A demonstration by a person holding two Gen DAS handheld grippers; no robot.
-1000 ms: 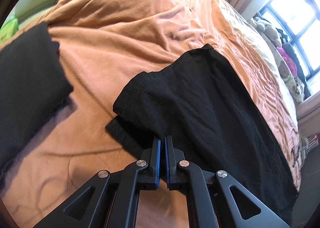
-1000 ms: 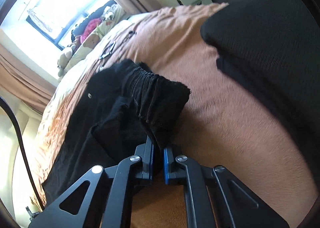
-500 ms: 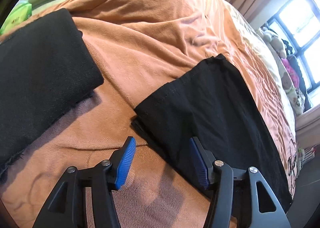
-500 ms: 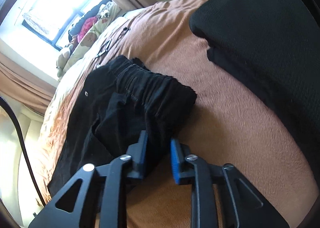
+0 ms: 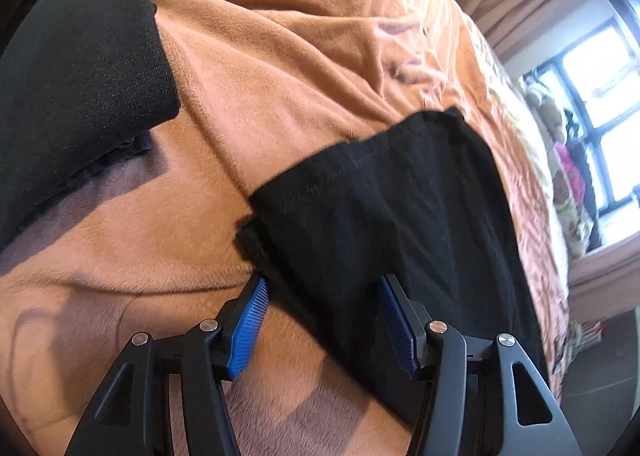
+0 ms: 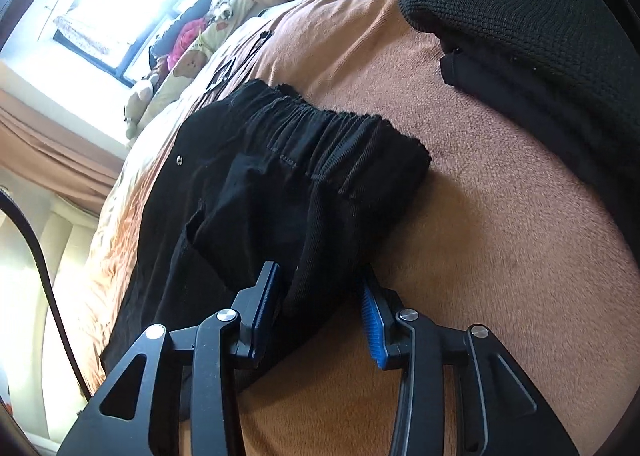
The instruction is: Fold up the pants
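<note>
1. The black corduroy pants lie folded on the orange fleece blanket.
2. The left gripper stands half open over the hem, gripping nothing.
3. The right gripper has just been opening; loose waistband cloth sits between its jaws.
4. Withdraw both straight back so no fabric snags.
5. The stack of black folded clothes lies near, to be avoided.

Each camera sits on its tool and looks down, very near the black folded pants. The left one faces the hem, the right one the waistband. Both see the orange fuzzy bed blanket.
</note>
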